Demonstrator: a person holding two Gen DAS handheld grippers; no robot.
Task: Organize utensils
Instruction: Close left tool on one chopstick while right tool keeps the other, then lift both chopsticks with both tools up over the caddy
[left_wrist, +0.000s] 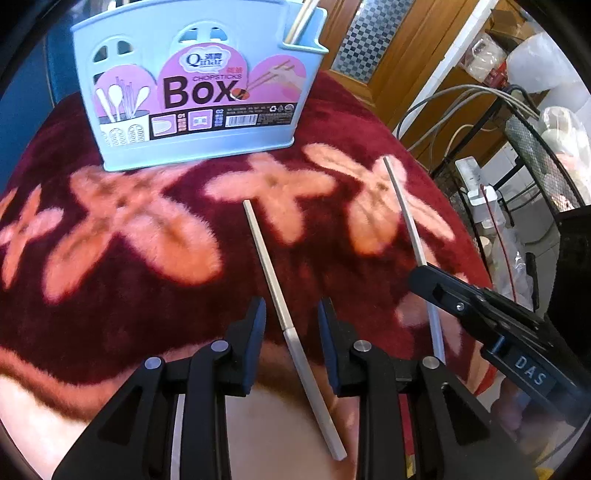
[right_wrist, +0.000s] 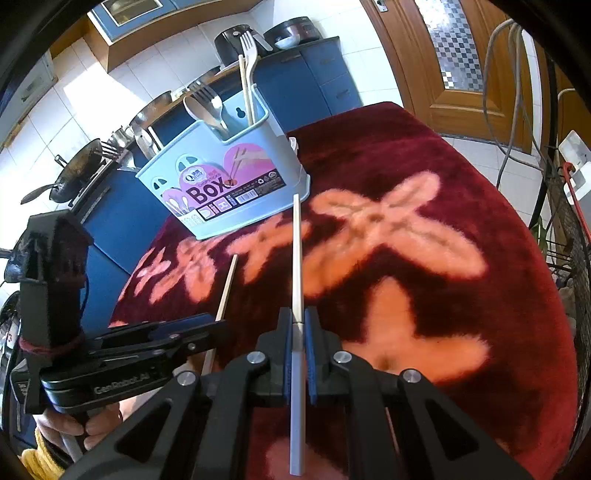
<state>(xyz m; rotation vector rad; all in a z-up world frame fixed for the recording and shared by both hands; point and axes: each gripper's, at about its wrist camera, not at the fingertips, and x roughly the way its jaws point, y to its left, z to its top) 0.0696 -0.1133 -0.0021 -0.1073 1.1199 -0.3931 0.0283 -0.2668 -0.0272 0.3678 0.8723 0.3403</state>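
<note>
A light blue chopsticks box (left_wrist: 192, 92) stands at the far side of a red flowered cloth (left_wrist: 147, 288); it also shows in the right wrist view (right_wrist: 225, 184), holding forks, spoons and a chopstick. My left gripper (left_wrist: 291, 325) is open, its fingers either side of a pale chopstick (left_wrist: 273, 280) that lies on the cloth. My right gripper (right_wrist: 298, 328) is shut on a second chopstick (right_wrist: 296, 258), which points toward the box. In the left wrist view this chopstick (left_wrist: 402, 210) lies to the right with the right gripper (left_wrist: 428, 280) on it.
A wooden door (right_wrist: 461, 66) and loose cables (left_wrist: 461, 99) are to the right, with a black wire rack (left_wrist: 535, 166) beside the table. Blue kitchen cabinets (right_wrist: 314, 81) with pans stand behind the box. The cloth's edge falls away at the right.
</note>
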